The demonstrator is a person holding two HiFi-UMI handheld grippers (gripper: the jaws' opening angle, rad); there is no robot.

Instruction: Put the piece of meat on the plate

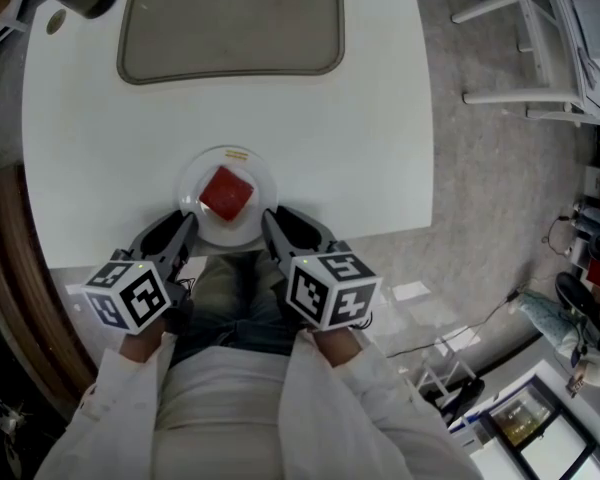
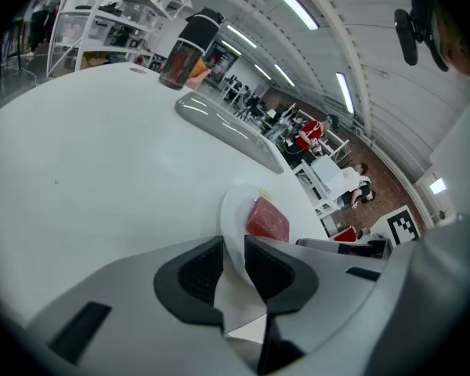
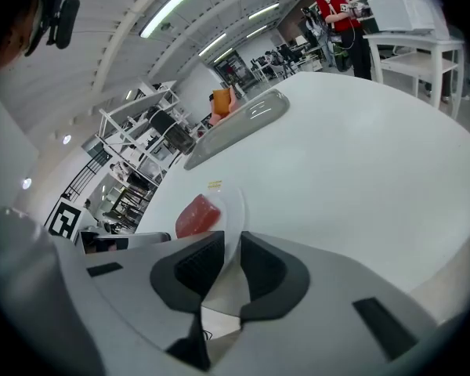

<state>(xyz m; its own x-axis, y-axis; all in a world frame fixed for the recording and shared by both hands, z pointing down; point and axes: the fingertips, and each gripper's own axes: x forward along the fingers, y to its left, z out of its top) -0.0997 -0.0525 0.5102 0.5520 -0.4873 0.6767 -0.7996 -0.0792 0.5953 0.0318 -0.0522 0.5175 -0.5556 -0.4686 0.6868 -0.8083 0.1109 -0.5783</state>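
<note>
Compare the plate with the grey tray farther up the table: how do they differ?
The plate is round, pale and small; the grey tray is a larger rounded rectangle. The plate carries the red meat; the tray looks bare. The left gripper and right gripper each clamp the plate's rim at the near edge; the tray lies far off, untouched. Both rest on the white table.

Both arms, in white sleeves [image 1: 115,408], reach forward side by side from the body, wrists angled downward. The left gripper [image 1: 185,224] and the right gripper [image 1: 271,218] sit near each other. Each has its jaws drawn narrow onto the near rim of the plate [image 1: 190,180].
</note>
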